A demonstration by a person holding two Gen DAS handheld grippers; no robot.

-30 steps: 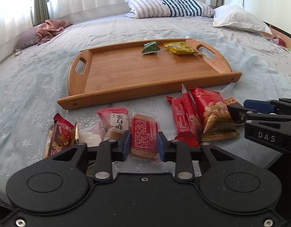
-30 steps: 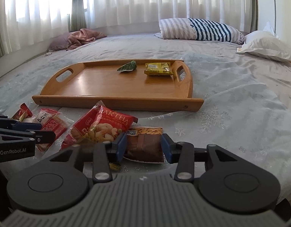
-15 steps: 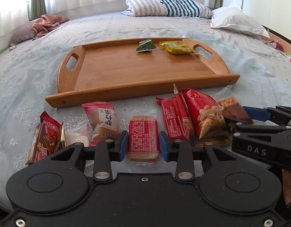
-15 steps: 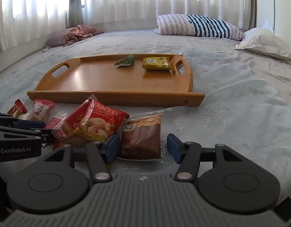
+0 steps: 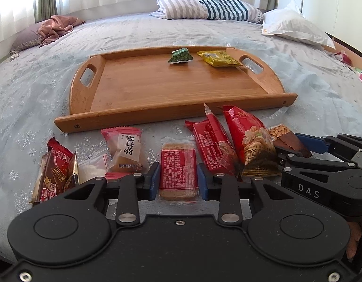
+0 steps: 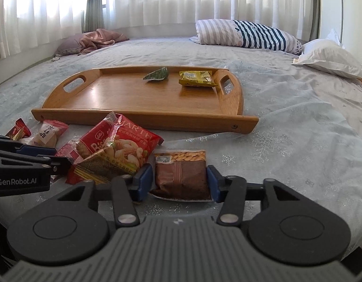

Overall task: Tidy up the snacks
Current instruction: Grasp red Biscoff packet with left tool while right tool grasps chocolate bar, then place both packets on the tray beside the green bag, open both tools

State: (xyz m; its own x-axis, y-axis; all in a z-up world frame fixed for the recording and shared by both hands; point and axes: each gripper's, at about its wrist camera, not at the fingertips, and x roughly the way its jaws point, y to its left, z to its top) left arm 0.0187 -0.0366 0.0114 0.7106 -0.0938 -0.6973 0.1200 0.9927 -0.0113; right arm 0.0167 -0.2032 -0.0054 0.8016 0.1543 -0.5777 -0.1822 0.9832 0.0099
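Note:
A wooden tray [image 5: 143, 94] lies on the bed and holds a green packet [image 5: 179, 56] and a yellow packet [image 5: 218, 58]. Several snacks lie in a row before it. My left gripper [image 5: 178, 179] has its pads on both sides of a red-labelled biscuit packet [image 5: 178, 170]. My right gripper [image 6: 181, 182] has its pads against both sides of a brown almond packet [image 6: 182, 174], which rests on the bed. The red peanut bag [image 6: 117, 151] lies just left of it. The tray also shows in the right wrist view [image 6: 124, 96].
Left of the biscuit lie a pink-and-white pastry packet [image 5: 125, 150], a clear packet [image 5: 91, 168] and a red wafer packet [image 5: 55, 171]. A long red biscuit pack [image 5: 214, 148] lies right of it. Pillows [image 5: 209, 7] sit at the bed's far end.
Both grippers have moved forward over their packets. The right jaws widened half a second ago and have now closed onto the almond packet. The left jaws stay around the biscuit packet.

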